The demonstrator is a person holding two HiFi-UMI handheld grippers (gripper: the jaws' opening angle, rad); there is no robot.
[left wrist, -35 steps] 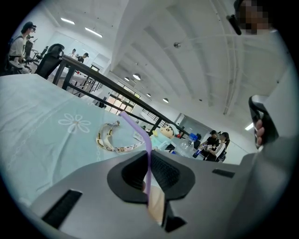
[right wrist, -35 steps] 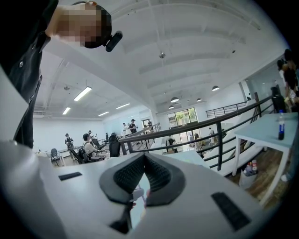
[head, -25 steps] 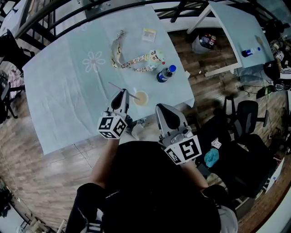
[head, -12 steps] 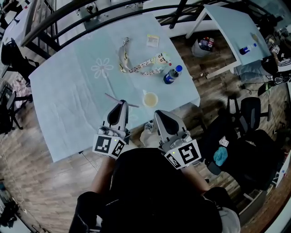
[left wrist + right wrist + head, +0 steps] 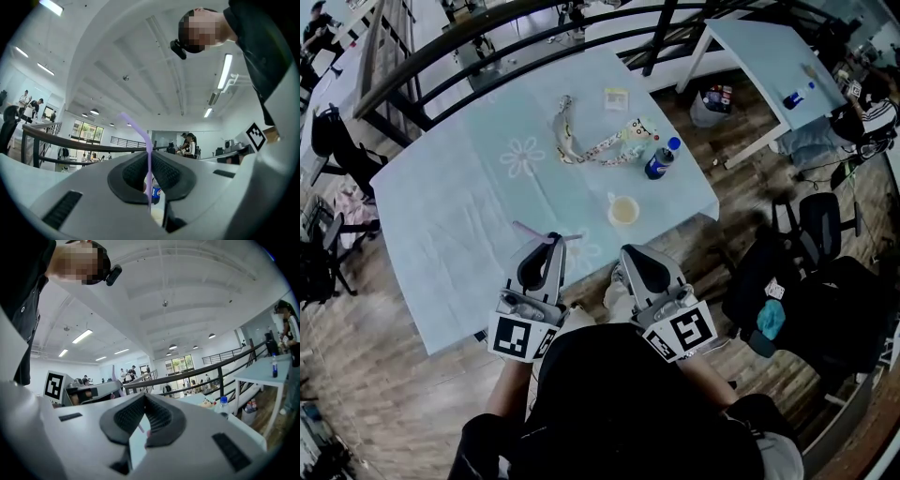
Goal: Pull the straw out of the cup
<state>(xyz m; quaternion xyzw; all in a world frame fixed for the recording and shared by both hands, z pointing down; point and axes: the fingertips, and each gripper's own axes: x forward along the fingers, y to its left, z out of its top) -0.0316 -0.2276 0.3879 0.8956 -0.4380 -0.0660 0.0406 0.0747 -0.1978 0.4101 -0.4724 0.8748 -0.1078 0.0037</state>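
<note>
A thin purple straw (image 5: 531,230) lies crosswise in the tips of my left gripper (image 5: 553,241), clear of the table and to the left of the cup. In the left gripper view the straw (image 5: 149,161) runs up between the shut jaws and bends over at the top. The white cup (image 5: 623,210), holding a pale drink, stands near the table's front edge with no straw in it. My right gripper (image 5: 630,253) hovers in front of the cup, its jaws together and nothing in them (image 5: 144,398). From the right gripper view the left gripper (image 5: 84,394) appears alongside.
The pale blue table (image 5: 441,197) also bears a blue-capped bottle (image 5: 659,159), a patterned lanyard (image 5: 581,142), a small toy figure (image 5: 636,129) and a yellow packet (image 5: 616,97). A railing runs behind it. A second table (image 5: 769,47) and office chairs (image 5: 811,234) stand at the right.
The straw's end was in the cup; it has come out. My left gripper has carried it up and back toward me, away from the cup. The right gripper drew back too.
</note>
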